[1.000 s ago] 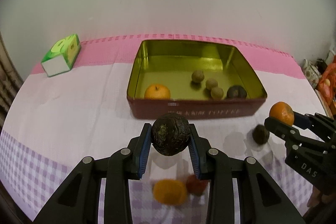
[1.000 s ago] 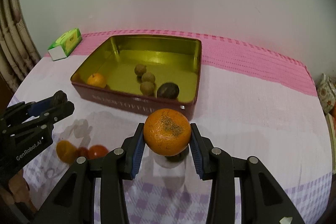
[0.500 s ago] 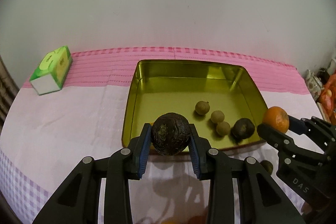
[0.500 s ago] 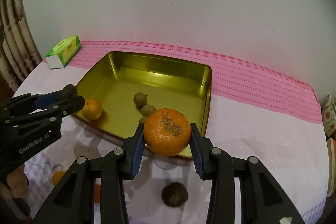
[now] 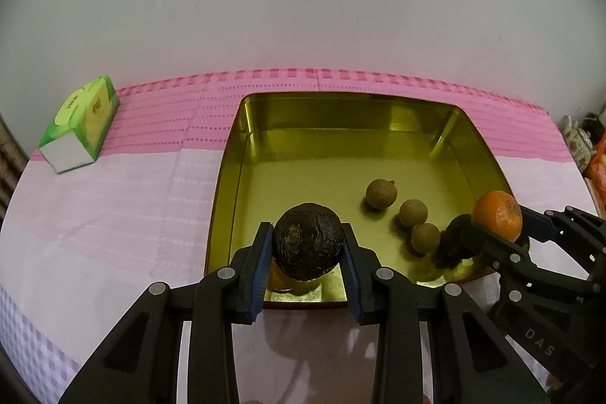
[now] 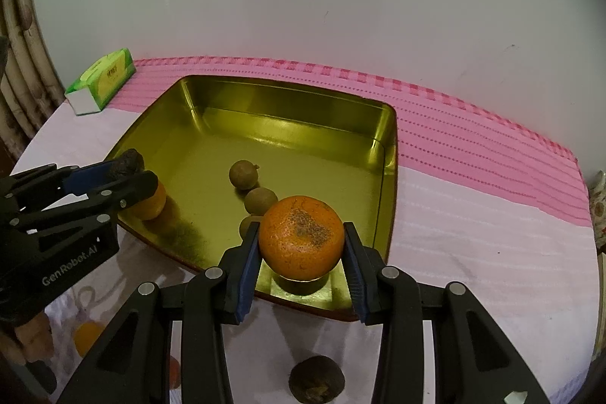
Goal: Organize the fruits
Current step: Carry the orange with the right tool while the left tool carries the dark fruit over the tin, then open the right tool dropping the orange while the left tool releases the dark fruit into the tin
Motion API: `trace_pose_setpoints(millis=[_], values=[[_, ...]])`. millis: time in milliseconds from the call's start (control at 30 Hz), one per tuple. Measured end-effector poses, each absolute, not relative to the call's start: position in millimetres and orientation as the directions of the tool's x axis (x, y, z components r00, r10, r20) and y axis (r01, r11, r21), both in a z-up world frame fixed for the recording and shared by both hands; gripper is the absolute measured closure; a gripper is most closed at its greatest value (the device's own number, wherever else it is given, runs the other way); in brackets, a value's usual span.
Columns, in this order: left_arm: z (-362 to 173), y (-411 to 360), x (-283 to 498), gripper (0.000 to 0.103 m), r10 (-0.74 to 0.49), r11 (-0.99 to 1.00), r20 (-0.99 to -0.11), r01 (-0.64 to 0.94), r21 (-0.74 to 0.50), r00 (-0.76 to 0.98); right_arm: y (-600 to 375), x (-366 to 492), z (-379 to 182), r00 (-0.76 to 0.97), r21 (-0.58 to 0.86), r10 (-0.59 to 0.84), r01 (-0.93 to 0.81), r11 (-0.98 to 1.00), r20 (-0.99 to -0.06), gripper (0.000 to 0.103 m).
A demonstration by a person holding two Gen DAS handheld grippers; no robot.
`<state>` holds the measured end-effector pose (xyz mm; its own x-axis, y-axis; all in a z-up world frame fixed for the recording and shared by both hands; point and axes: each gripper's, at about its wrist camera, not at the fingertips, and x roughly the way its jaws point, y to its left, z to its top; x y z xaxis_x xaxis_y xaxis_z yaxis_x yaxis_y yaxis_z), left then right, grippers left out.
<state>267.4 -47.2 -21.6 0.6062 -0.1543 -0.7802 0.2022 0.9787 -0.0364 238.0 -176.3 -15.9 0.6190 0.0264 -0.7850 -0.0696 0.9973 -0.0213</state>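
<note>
Nearest you, loose fruit waits on the worktop (image 6: 473, 233): a dark wrinkled one (image 6: 316, 379) below your right gripper (image 6: 302, 245), and an orange one (image 6: 85, 337) at the near left.

Your left gripper (image 5: 307, 247) is pinching a dark, wrinkled round fruit (image 5: 307, 245) across its middle, over the near left corner of the gold tin (image 5: 341, 108). Its shrivelled skin probably gives under the pads, so the light squeeze you have looks sufficient.

Your right gripper is pinching an orange (image 6: 301, 239) at its widest part, over the tin's near right edge. Judge it firm but smooth and keen to roll; lower it close to the floor before you let go.

Under the left gripper another orange (image 6: 149, 201) sits in the tin. Further in, three small brown fruits (image 5: 413, 212) lie in a line, with a dark fruit (image 5: 452, 245) beside the nearest. They look light and hard-shelled, so they may scatter if knocked.

Farthest, at the left, a green tissue box (image 5: 81, 124) lies on the pink cloth (image 5: 170, 116).
</note>
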Motion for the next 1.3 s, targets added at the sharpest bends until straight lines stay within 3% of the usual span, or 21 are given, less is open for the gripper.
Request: trace_pose_setpoints(millis=[700,767,967,1300], values=[[-29.8,-48.1,271.6,0.066,-0.132,0.979,-0.786,0.204,-0.008,0.603,-175.1,238.0,-23.1,0.608,-0.007,0.030,-0.058,0.998,-0.794,0.063],[-29.1,-47.0,271.3,0.059,-0.126,0.981,-0.789,0.195,-0.008,0.601,-174.1,236.8,-22.0,0.610,-0.006,0.033,-0.062,0.998,-0.791,0.061],[-26.7,-46.6,268.2,0.051,-0.129,0.982,-0.789,0.190,-0.015,0.600,-169.6,233.8,-18.6,0.617,-0.015,0.035,-0.075,0.997,-0.786,0.056],[-20.1,-42.0,255.8,0.048,-0.130,0.984,-0.779,0.177,-0.025,0.613,-166.4,221.7,-11.6,0.629,-0.025,0.030,-0.078,0.997,-0.777,0.056]])
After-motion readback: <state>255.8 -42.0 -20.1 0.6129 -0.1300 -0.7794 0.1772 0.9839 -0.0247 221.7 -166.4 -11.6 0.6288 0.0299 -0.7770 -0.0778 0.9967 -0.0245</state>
